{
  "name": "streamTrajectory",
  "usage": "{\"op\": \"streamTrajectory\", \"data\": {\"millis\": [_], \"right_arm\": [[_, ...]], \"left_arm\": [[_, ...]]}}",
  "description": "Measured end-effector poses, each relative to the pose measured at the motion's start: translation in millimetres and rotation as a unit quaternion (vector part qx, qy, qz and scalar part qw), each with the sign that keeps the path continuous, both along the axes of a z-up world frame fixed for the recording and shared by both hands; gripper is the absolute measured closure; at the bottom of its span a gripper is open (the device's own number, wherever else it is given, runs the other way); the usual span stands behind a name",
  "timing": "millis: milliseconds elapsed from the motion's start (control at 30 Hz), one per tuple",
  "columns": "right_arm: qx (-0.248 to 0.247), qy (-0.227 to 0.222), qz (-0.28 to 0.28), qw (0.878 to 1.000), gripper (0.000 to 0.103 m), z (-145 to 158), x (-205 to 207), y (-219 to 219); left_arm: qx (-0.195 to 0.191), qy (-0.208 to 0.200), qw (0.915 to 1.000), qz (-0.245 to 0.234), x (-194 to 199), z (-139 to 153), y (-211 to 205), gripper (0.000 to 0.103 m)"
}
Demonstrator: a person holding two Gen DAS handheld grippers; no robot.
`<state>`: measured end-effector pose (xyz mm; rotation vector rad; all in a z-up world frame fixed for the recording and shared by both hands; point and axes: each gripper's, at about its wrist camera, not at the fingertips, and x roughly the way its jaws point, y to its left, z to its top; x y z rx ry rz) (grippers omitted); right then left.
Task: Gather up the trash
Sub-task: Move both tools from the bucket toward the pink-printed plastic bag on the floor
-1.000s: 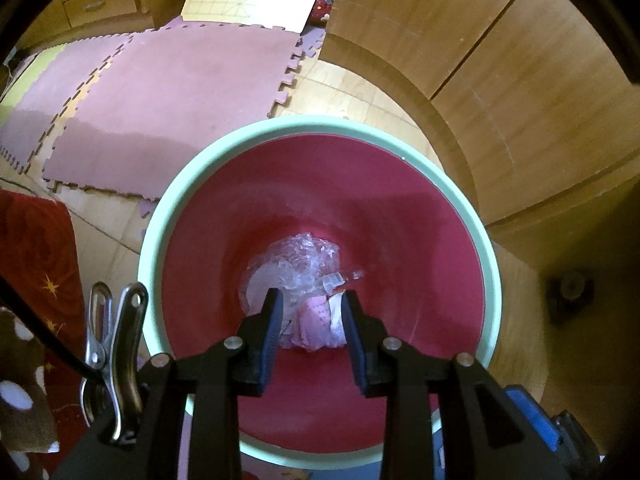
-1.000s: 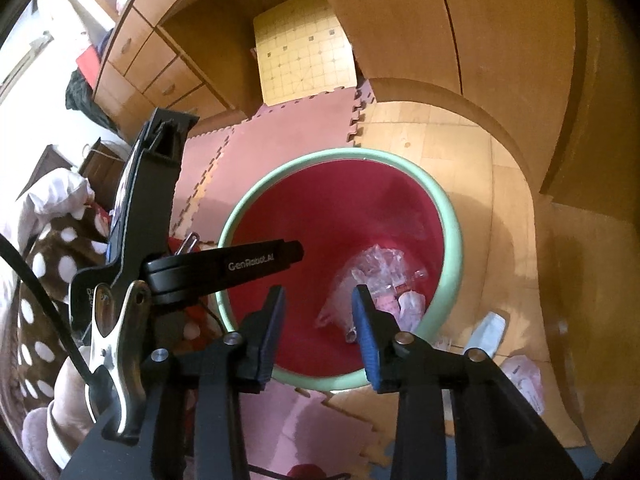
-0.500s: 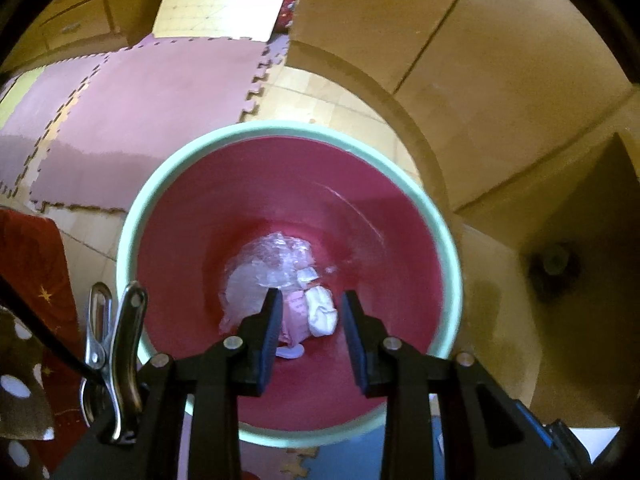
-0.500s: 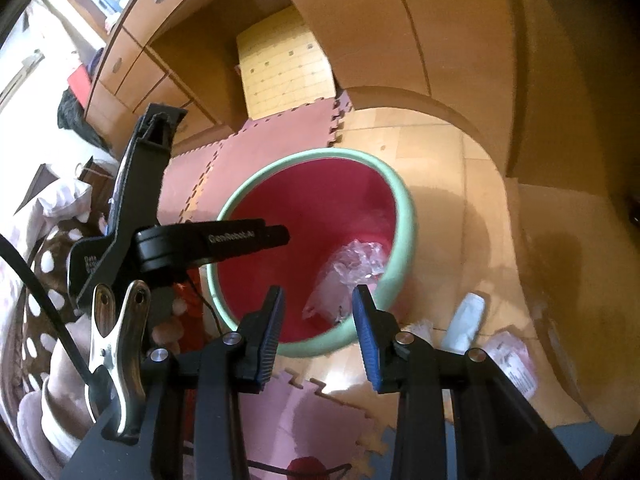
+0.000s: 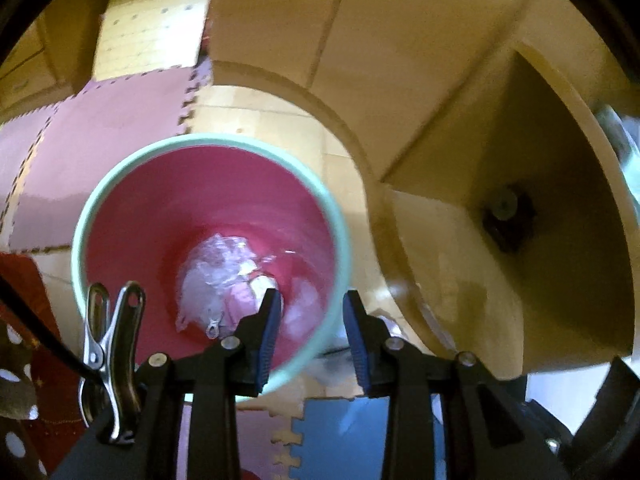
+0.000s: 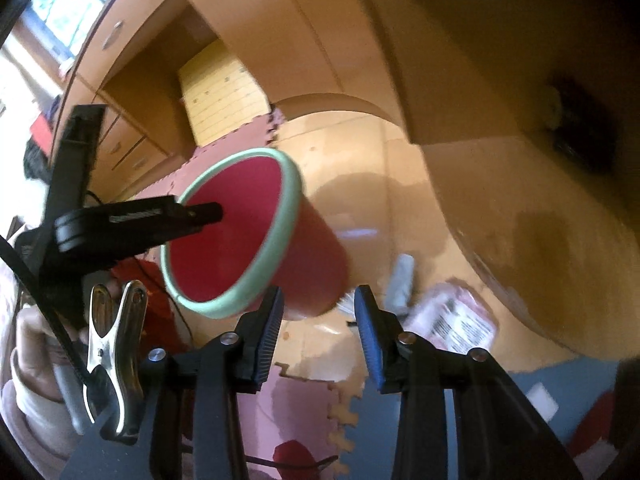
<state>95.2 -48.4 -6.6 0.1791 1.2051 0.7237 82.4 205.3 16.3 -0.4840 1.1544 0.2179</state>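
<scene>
Left gripper: partly open, empty, above bin. Right gripper: jaws just widened, empty; labelled packet right, print unreadable.

The left hand-held gripper points steeply downward, its two blue-padded fingers set apart with nothing pinched between them. The right hand-held gripper also tilts downward, its jaws likewise parted and empty. In the right wrist view the left hand-held gripper's black body reaches in from the left, with the person's hand gripping its handle below.
</scene>
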Motion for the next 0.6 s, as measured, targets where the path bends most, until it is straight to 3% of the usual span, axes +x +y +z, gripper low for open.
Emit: {"op": "streamTrajectory", "data": {"millis": [300, 600], "right_arm": [[-0.025, 0.044, -0.081, 0.995, 0.064, -54, -3, -56], [-0.059, 0.103, -0.142, 0.983, 0.064, -129, 7, -91]], "left_arm": [[0.031, 0.006, 0.9923, -0.120, 8, -10, -87, 0.069], [0.035, 0.039, 0.9782, -0.201, 19, -52, -154, 0.069]]}}
